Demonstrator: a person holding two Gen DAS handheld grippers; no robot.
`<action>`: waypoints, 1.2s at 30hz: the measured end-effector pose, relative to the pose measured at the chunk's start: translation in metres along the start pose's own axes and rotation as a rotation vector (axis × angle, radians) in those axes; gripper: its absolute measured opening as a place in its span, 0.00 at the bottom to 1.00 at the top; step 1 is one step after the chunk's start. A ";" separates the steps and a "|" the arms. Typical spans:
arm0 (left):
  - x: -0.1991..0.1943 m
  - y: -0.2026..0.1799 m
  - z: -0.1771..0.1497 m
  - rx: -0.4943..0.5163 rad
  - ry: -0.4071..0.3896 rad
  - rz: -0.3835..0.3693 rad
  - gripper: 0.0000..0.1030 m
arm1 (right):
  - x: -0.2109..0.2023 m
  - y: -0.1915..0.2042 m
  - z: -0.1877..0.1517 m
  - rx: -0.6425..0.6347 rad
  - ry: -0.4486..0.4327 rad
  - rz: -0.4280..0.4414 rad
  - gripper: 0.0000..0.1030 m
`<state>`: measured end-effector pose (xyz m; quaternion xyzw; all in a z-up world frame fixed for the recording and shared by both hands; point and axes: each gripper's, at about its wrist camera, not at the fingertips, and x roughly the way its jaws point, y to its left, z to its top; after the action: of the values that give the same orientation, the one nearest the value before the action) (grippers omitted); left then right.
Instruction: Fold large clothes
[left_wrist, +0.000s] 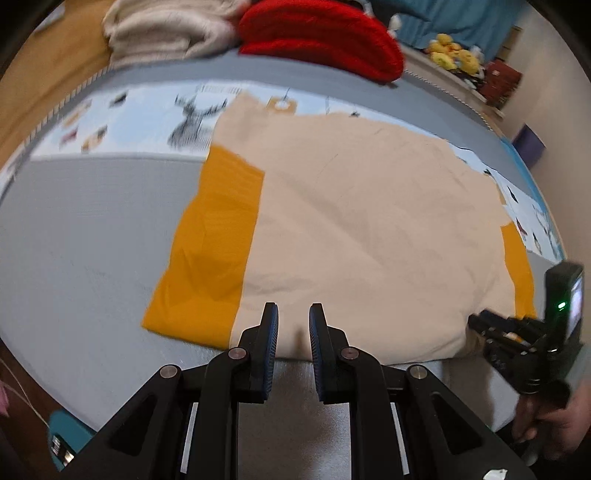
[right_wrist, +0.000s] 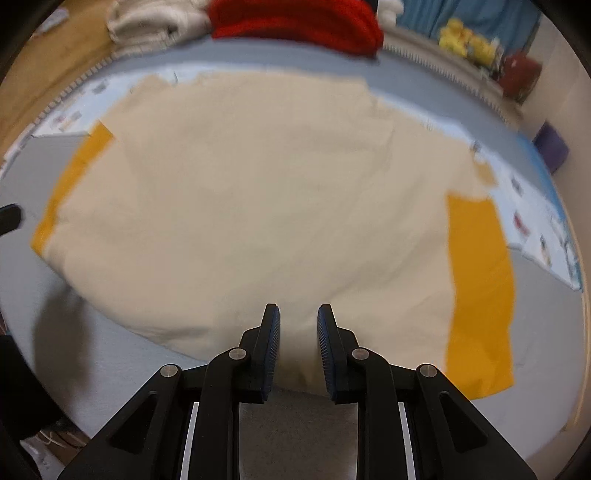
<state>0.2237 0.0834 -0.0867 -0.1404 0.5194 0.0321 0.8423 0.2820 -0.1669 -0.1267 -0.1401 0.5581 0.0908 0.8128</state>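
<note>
Grey bed (left_wrist: 92, 240) in a cream-walled room.
Wooden floor (left_wrist: 44, 85) at left; blue curtain (left_wrist: 461, 18) behind, purple box (left_wrist: 532, 142) by wall.

A garment (left_wrist: 362, 229) lies on the bed (left_wrist: 85, 236), folded clothes (left_wrist: 317, 37) behind it.

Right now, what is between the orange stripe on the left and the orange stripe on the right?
The garment's wide cream panel fills that stretch, between the left orange band and the right orange band. The left wrist view shows it.
</note>
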 end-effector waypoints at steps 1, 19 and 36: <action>0.005 0.004 0.000 -0.030 0.021 -0.017 0.15 | 0.008 -0.001 0.000 0.011 0.032 -0.011 0.22; 0.069 0.039 -0.018 -0.522 0.280 -0.164 0.51 | 0.014 -0.009 -0.002 0.020 0.055 -0.025 0.23; 0.079 0.066 -0.010 -0.569 0.278 -0.176 0.52 | 0.020 -0.003 -0.001 -0.032 0.095 -0.050 0.23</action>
<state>0.2384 0.1362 -0.1744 -0.4174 0.5855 0.0836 0.6899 0.2894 -0.1697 -0.1449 -0.1711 0.5908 0.0724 0.7851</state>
